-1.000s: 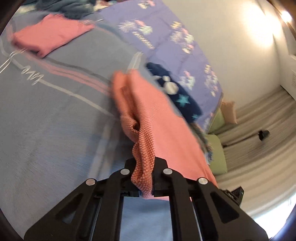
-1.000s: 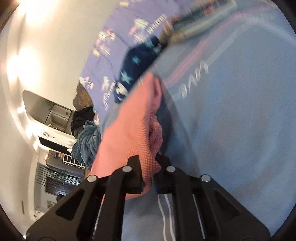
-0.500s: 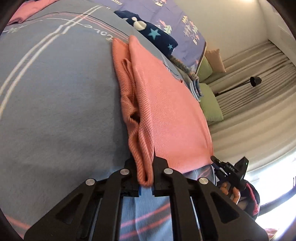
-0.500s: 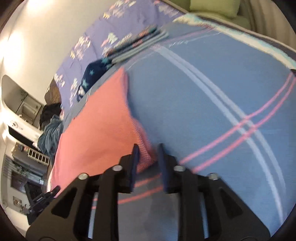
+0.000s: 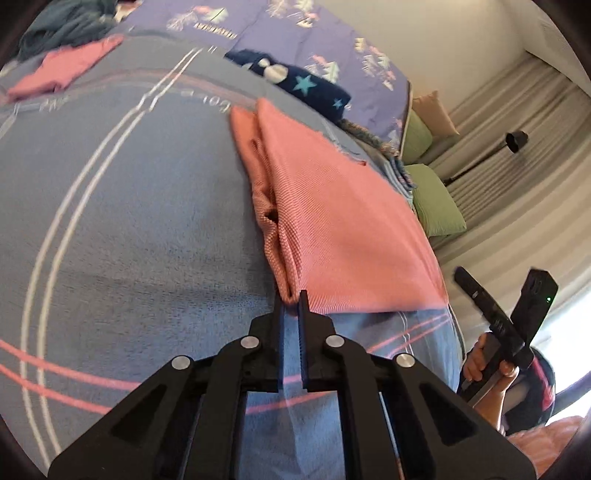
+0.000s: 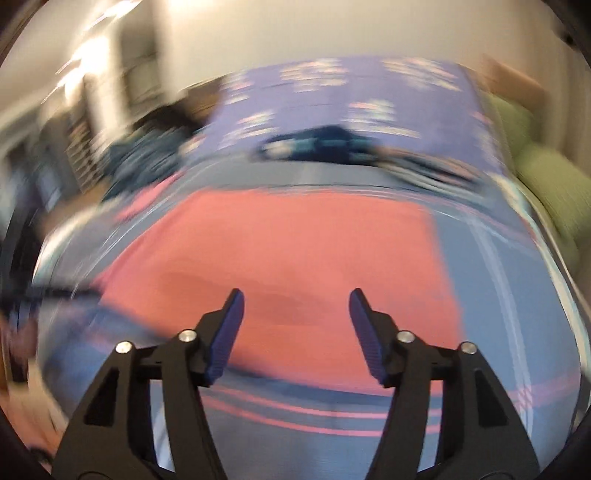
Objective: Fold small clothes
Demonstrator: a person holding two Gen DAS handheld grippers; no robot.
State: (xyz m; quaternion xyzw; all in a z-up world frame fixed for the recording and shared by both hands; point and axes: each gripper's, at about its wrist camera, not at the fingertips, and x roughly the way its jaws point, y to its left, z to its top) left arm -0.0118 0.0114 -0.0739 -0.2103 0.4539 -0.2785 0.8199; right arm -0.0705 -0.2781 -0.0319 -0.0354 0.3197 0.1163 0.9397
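A salmon-pink garment (image 5: 332, 221) lies folded flat on the blue striped blanket (image 5: 129, 221). It also shows in the blurred right wrist view (image 6: 295, 258). My left gripper (image 5: 291, 299) sits at the garment's near left corner, its jaws a narrow gap apart with the cloth's tip just at the fingertips. My right gripper (image 6: 295, 299) is wide open and empty, above the garment's near edge. It also appears in the left wrist view (image 5: 502, 317), off the bed's right side.
A folded pink garment (image 5: 62, 70) lies at the far left. A navy star-print piece (image 5: 295, 81) lies beyond the salmon garment on a purple sheet (image 5: 288, 33). Green cushions (image 5: 436, 199) and a lamp (image 5: 513, 140) stand to the right.
The garment came down flat on the blanket. My right gripper let go, opened wide and pulled back. My left gripper loosened its grip on the corner fold.
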